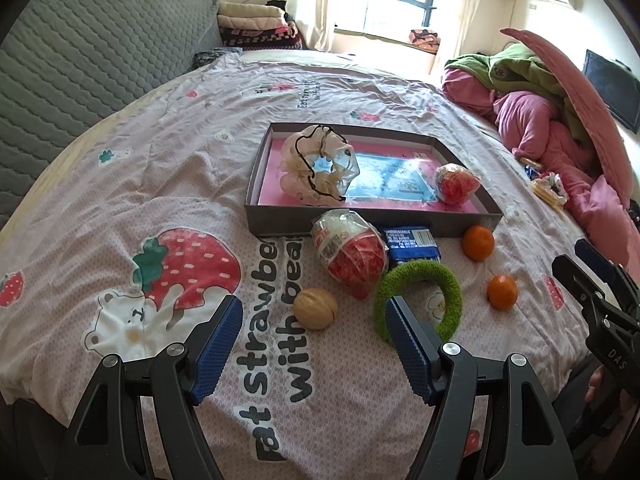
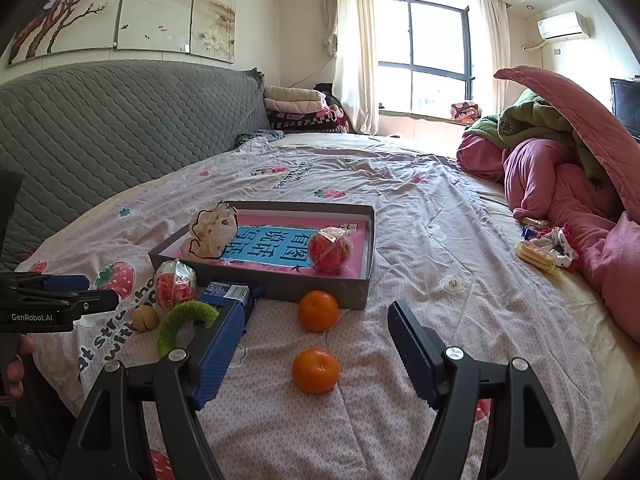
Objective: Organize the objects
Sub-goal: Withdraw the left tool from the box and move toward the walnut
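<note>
A shallow grey box with a pink lining lies on the bedspread; in it are a cream scrunchie and a red wrapped snack ball. In front of the box lie a second red wrapped ball, a blue packet, a green fuzzy ring, a walnut and two oranges. My left gripper hangs open just short of the walnut. My right gripper is open above the oranges.
Crumpled pink and green bedding is piled at the right, with a biscuit pack and a frilly scrunchie beside it. A grey quilted headboard runs along the left. Folded blankets are stacked by the window.
</note>
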`<state>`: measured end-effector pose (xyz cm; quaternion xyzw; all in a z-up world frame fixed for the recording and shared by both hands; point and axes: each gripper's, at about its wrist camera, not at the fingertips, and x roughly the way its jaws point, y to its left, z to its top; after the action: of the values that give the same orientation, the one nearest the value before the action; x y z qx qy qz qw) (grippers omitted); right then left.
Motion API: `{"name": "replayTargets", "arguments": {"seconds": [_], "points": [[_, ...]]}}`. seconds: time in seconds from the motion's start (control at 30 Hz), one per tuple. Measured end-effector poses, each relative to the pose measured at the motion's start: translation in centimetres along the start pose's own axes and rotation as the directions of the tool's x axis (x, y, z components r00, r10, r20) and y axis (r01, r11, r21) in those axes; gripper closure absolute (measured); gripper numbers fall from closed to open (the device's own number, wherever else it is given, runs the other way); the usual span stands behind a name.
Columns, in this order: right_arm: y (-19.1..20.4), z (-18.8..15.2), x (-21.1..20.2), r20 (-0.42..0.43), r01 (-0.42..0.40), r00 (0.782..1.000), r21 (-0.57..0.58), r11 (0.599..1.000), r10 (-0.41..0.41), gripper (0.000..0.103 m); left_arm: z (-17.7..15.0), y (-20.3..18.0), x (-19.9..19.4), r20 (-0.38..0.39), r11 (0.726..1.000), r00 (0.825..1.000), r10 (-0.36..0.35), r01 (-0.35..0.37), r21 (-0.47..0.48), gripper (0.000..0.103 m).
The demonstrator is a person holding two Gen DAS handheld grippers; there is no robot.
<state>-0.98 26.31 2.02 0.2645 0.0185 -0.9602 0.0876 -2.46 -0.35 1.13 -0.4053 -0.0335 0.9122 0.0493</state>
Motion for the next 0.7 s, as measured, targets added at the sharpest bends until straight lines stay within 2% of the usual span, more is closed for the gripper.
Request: {"name": "replayTargets", "arguments": {"seconds": [0.7], "points": [[0.2, -1.2, 0.1, -0.045, -0.006, 0.999, 0.0, 1.0, 0.006, 0.029, -2.1, -0.4, 0.8, -0.048, 0.999, 0.999, 0.005, -0.003, 0.032, 0.028]]}}
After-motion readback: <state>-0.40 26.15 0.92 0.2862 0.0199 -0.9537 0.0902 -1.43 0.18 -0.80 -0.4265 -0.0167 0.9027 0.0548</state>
